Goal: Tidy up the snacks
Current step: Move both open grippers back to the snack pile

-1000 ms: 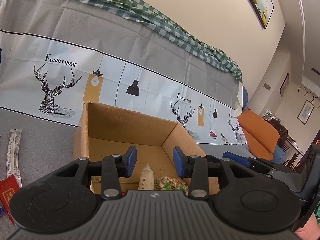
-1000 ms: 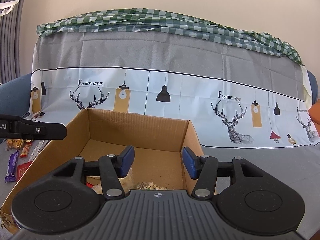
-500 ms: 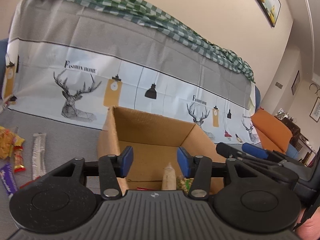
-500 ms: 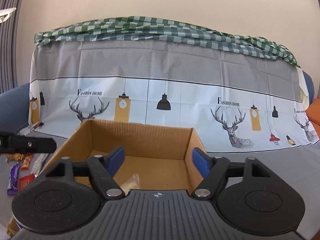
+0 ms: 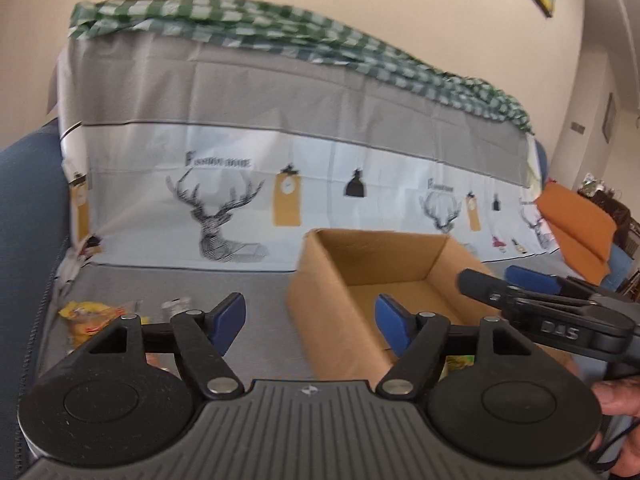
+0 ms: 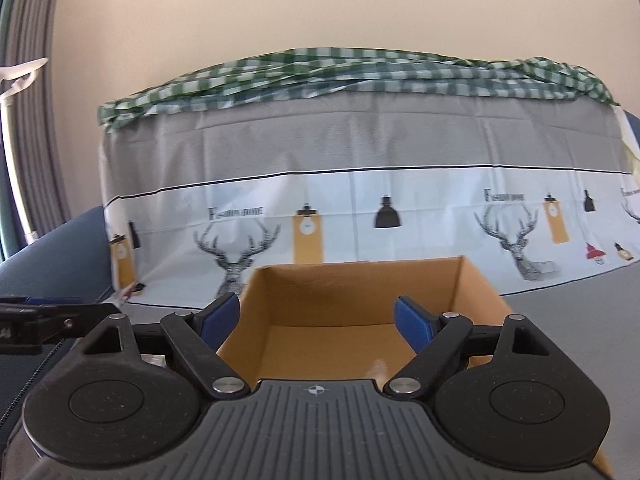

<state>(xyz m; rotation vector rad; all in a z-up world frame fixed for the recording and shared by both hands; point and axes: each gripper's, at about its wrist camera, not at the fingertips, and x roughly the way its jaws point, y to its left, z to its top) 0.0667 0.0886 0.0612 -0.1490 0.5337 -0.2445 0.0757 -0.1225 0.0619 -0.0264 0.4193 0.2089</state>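
An open cardboard box (image 5: 320,300) stands on the grey cloth-covered surface; it also shows in the right wrist view (image 6: 360,288). My left gripper (image 5: 310,322) is open and empty, just left of the box's near left corner. A yellow snack packet (image 5: 86,312) and a pale wrapped snack (image 5: 176,305) lie on the cloth at far left. A green-yellow snack (image 5: 460,362) peeks from the box behind my right finger. My right gripper (image 6: 316,322) is open and empty, above the box's near side; it also shows in the left wrist view (image 5: 524,294).
A deer-print cloth (image 6: 360,216) hangs behind the box, with a green checked cloth (image 6: 360,76) on top. A blue armrest (image 5: 28,200) is at left, an orange cushion (image 5: 576,228) at right. The left gripper's arm (image 6: 40,320) shows at the left edge.
My left gripper has swung left, away from over the box, and its fingers have spread wider. My right gripper has opened wider and drawn back a little above the box.
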